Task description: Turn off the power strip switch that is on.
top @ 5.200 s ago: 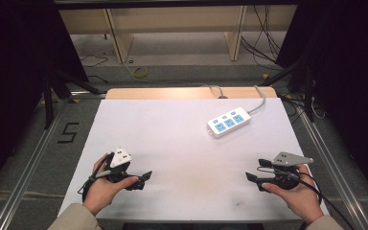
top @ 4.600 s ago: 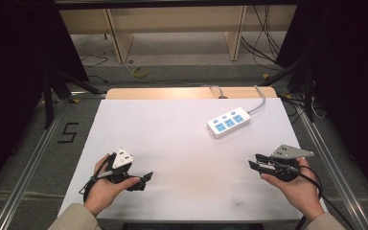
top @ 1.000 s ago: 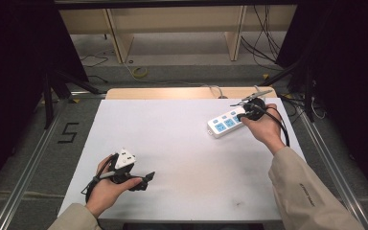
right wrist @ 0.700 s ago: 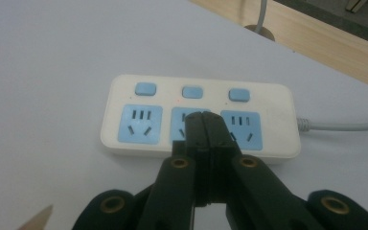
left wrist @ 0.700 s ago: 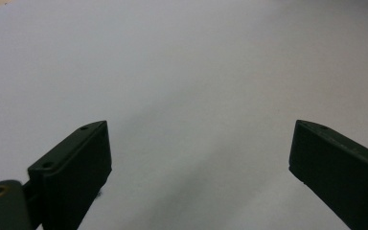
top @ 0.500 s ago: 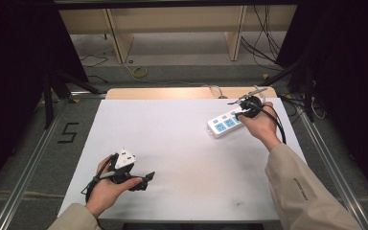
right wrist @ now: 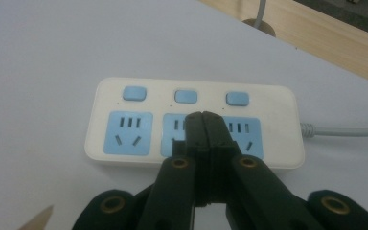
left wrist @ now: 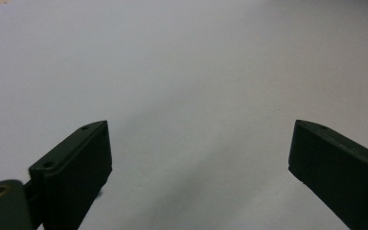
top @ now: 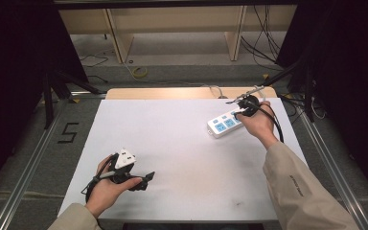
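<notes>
A white power strip with three blue sockets and three blue buttons lies at the table's far right. My right gripper hovers over its right end, and in the right gripper view its jaws are pressed together with nothing between them, tips over the middle socket just below the middle button. My left gripper rests near the front left of the table; in the left gripper view its jaws stand wide apart over bare white tabletop.
The white table has a wooden strip along its far edge. The strip's grey cord runs off to the right. Metal rails flank the table, and cables lie on the floor behind.
My right gripper travelled from the front right of the table to the power strip and now sits slightly further left over it. The left gripper has stayed put.
</notes>
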Tool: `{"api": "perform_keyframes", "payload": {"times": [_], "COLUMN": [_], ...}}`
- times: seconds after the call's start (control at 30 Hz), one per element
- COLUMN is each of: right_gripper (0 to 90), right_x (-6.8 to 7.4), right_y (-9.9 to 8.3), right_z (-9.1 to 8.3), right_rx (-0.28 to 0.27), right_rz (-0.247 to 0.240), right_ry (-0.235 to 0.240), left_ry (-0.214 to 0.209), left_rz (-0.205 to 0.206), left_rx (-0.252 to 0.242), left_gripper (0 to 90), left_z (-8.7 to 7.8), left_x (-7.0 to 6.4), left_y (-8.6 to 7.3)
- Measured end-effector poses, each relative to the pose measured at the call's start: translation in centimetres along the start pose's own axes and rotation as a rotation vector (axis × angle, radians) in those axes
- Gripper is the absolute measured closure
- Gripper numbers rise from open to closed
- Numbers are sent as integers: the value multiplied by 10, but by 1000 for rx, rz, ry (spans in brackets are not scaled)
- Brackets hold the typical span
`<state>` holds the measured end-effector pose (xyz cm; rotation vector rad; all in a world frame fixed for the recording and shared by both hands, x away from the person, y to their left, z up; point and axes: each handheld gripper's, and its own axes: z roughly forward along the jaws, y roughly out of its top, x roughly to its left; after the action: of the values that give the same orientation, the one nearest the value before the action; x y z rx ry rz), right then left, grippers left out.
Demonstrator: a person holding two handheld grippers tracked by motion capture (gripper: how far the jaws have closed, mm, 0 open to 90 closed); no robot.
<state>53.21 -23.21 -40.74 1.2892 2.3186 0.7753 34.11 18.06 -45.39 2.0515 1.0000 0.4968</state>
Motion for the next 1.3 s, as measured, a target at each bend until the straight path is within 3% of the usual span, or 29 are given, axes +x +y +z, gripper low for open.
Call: {"api": "perform_keyframes", "payload": {"times": [1.3], "right_gripper": [900], "right_x": [3], "right_y": [9], "right_z": [35], "right_rx": [30], "right_rz": [10], "right_ry": [15], "left_ry": [-5], "left_rz": [4], "left_rx": [8], "left_gripper": [75], "left_z": [0], "left_x": [0], "left_y": [0]}}
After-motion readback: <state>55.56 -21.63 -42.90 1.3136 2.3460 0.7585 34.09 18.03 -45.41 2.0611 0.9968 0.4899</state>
